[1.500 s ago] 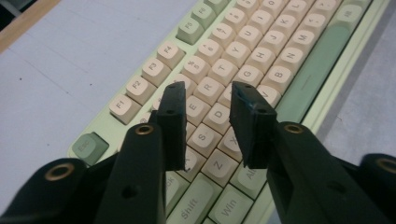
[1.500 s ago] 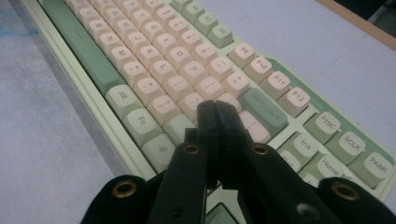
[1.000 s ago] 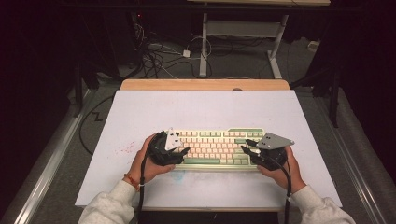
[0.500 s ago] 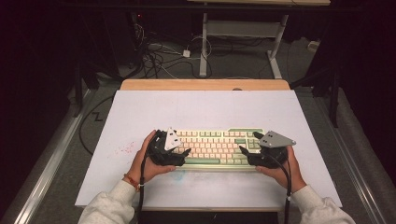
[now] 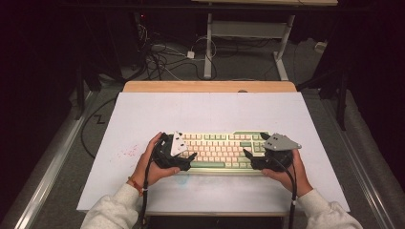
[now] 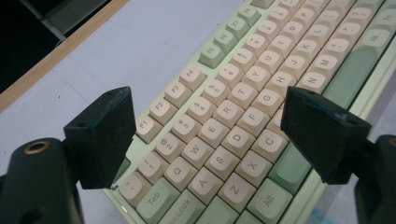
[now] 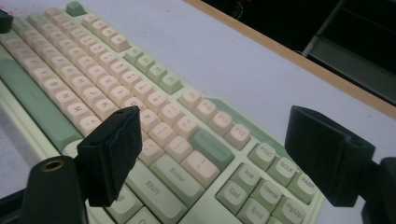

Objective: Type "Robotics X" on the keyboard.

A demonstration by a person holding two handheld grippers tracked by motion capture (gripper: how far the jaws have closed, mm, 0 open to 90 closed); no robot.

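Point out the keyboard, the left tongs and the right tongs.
keyboard (image 5: 217, 149): high view, middle of its key field.
left tongs (image 6: 208, 140): left gripper view, midway between the open jaw tips.
right tongs (image 7: 212, 154): right gripper view, midway between the open jaw tips.

High view looks down from above; both gripper views closely share the keyboard (image 5: 217, 150).

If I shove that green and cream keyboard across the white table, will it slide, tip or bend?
The keyboard lies flat and low on the white table, so it would probably slide rather than tip. Its thick one-piece case looks rigid, so it likely won't bend. The raised keycaps could catch a pad or press in.
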